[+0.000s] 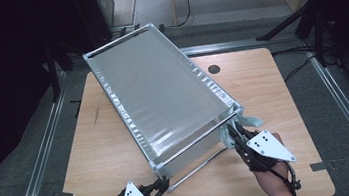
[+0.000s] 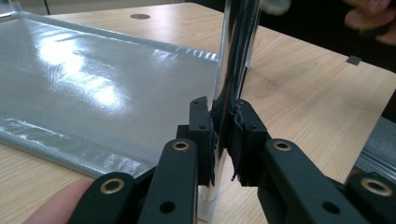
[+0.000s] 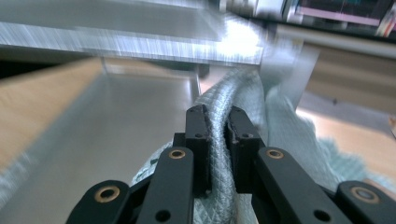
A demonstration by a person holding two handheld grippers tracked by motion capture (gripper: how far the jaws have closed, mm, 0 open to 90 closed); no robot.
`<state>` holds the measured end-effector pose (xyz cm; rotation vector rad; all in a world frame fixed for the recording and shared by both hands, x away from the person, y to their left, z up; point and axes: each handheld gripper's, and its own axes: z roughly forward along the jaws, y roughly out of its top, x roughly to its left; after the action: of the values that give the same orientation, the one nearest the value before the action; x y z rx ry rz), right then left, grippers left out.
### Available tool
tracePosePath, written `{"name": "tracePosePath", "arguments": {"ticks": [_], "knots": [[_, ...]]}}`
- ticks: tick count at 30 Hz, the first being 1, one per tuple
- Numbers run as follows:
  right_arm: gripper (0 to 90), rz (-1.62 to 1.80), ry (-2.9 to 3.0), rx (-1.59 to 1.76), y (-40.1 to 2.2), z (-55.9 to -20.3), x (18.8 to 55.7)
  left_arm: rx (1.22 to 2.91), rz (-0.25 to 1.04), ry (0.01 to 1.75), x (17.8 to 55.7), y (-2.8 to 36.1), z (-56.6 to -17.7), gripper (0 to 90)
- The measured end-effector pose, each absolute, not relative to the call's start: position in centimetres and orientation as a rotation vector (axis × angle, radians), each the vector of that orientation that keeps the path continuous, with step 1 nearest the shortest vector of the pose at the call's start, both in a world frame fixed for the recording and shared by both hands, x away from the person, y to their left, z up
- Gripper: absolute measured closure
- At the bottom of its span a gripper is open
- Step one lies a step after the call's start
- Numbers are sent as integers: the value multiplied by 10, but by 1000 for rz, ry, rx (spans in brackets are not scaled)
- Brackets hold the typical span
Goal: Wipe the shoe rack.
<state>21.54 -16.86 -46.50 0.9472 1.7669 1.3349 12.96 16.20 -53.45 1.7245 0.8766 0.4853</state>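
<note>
**Inspector:** What are you seeing on the table [image 1: 118, 150]?

**Operator:** I am looking down at a long frame of metal rods with grey sheeting [image 1: 162, 94] stretched over it. It is lying slantwise across the wooden top, its far end reaching past the table's back left edge and its near end pointing toward me.

**Inspector:** And the left gripper [image 1: 162, 184]?

**Operator:** I am holding it at the near left corner of the frame. Its jaws are clamping on a shiny metal rod [image 2: 233, 60] that is running up between the pads in the left gripper view, with the grey sheet lying flat to one side.

**Inspector:** The right gripper [image 1: 233, 132]?

**Operator:** It is sitting at the near right corner. In the right gripper view its jaws are pinching a fold of pale green textured cloth [image 3: 222, 154], which is bunching against the frame's corner post. That view is partly blurring, so I am not reporting finer detail there.
</note>
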Motion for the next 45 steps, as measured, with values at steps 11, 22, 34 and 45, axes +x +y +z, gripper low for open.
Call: {"name": "tracePosePath", "arguments": {"ticks": [11, 22, 34, 45], "knots": [[819, 1001, 2049, 1205, -163, -540, 238, 1727, 484, 875, 130, 162, -534, 811], [818, 1194, 1810, 1121, -170, -488, 218, 1730, 482, 875, 129, 162, -534, 812], [816, 1161, 1947, 1237, -171, -513, 225, 1729, 482, 876, 130, 162, -534, 811], [480, 1319, 2066, 1151, -177, -494, 207, 1727, 484, 868, 131, 161, -535, 811]]}}
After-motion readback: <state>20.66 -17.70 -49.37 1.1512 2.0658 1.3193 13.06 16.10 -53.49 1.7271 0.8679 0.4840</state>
